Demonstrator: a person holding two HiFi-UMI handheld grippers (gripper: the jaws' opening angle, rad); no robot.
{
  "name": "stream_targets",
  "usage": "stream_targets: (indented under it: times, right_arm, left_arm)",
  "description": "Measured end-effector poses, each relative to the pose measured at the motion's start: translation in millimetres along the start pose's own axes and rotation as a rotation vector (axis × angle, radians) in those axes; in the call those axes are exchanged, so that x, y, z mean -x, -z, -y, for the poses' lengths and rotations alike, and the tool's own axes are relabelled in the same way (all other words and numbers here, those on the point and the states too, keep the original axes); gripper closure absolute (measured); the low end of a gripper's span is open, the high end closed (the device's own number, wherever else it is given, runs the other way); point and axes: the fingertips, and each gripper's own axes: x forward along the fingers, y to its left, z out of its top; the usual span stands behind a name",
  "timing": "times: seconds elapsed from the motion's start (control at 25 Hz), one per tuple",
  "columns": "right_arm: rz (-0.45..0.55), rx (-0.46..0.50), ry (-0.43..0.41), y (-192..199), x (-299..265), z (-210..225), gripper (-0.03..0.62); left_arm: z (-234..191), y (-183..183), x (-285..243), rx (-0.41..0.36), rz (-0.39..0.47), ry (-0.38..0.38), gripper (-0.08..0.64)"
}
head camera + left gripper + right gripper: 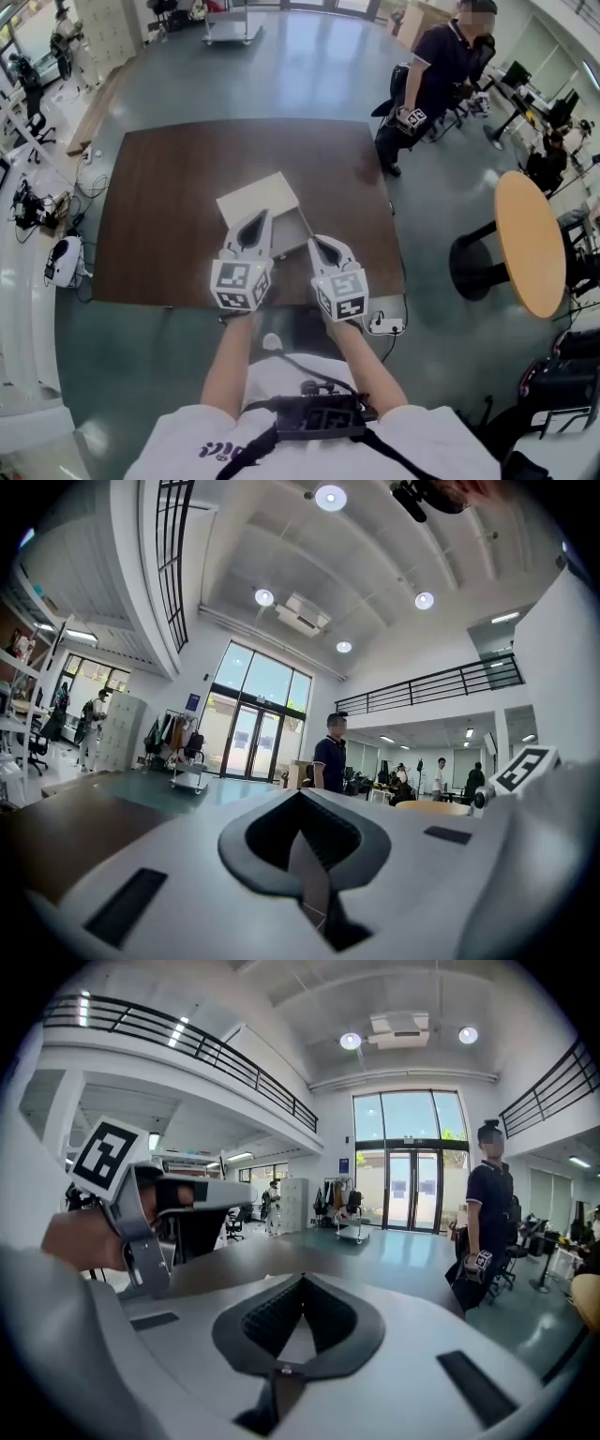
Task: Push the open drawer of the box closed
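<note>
White box [255, 197] rests by the middle of the brown table's [159, 216] near edge. Its open drawer [292, 232] projects toward that edge, between the two grippers. The left gripper [255, 218] and the right gripper [315, 242] both have their jaws together and empty, tips just beside the drawer. Each marker cube [241, 285] bears a black-and-white square code and no readable words. Bare tabletop extends left, right and beyond the box. A standing person [436, 75] is off the far right corner.

Office atrium: mezzanine railing [187, 1040], glass doors [410, 1180].
</note>
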Motion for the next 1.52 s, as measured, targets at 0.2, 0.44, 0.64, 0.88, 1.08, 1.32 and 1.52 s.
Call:
stream_targets:
  times: [0.2,0.44,0.64,0.88,1.08,1.32,1.52]
  right_arm:
    - [-0.068,-0.03,-0.025,43.3,-15.8,0.7,0.588]
    - [-0.197,-0.124,-0.056,112.5,-32.0,-7.0,0.588]
    - [-0.273,-0.226,-0.092,164.1,-48.6,-7.0,0.588]
    - [-0.355,-0.324,-0.095,212.5,-63.9,-4.1,0.586]
    - [-0.381,-0.355,-0.128,231.8,-76.9,-13.0,0.585]
    - [-0.42,-0.364,-0.182,242.1,-100.1,-27.5,0.493]
    - [-0.423,-0.38,-0.176,245.7,-114.4,-26.7,0.453]
  left_arm:
    - [-18.1,9.4,-6.7,0.026,0.017,0.02,0.551]
    - [-44.1,41.4,-9.6,0.066,-0.047,0.002,0.551]
    - [-40.3,56.4,-17.1,0.024,-0.071,0.041,0.552]
    - [-38.7,79.3,-17.4,0.034,-0.113,0.036,0.551]
    - [-40.3,88.9,-19.0,0.047,-0.131,0.008,0.552]
    - [-38.5,101.1,-26.5,0.065,-0.162,0.002,0.551]
    - [-36.4,102.9,-28.2,0.068,-0.165,-0.002,0.551]
